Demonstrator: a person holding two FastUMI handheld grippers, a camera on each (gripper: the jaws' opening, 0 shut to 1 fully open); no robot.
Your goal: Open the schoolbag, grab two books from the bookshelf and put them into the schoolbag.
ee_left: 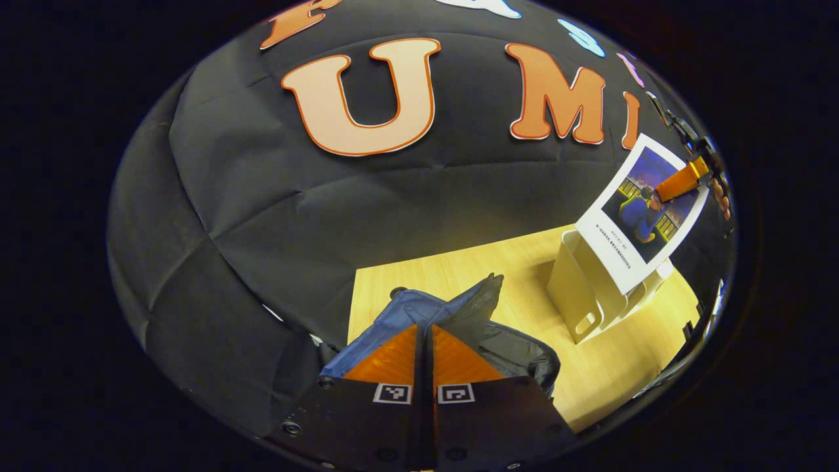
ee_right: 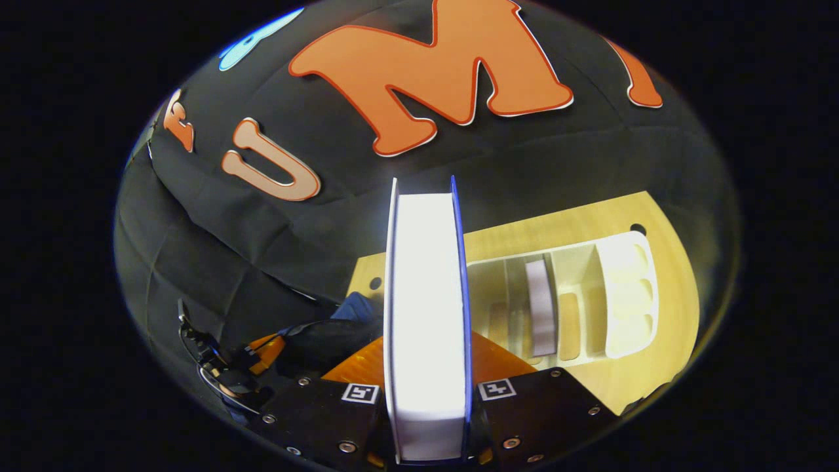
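Right gripper view: my right gripper (ee_right: 426,367) clenches a book (ee_right: 426,314) upright above the wooden table (ee_right: 662,354), the white bookshelf (ee_right: 623,295) beyond holding another book (ee_right: 541,305). My left gripper (ee_left: 424,357) pinches the schoolbag (ee_left: 419,311)'s flap.

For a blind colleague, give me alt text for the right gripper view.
The right tool grips a book edge-on between its fingers, above a wooden table. Behind it a white bookshelf holds one more book, with the blue schoolbag at left.
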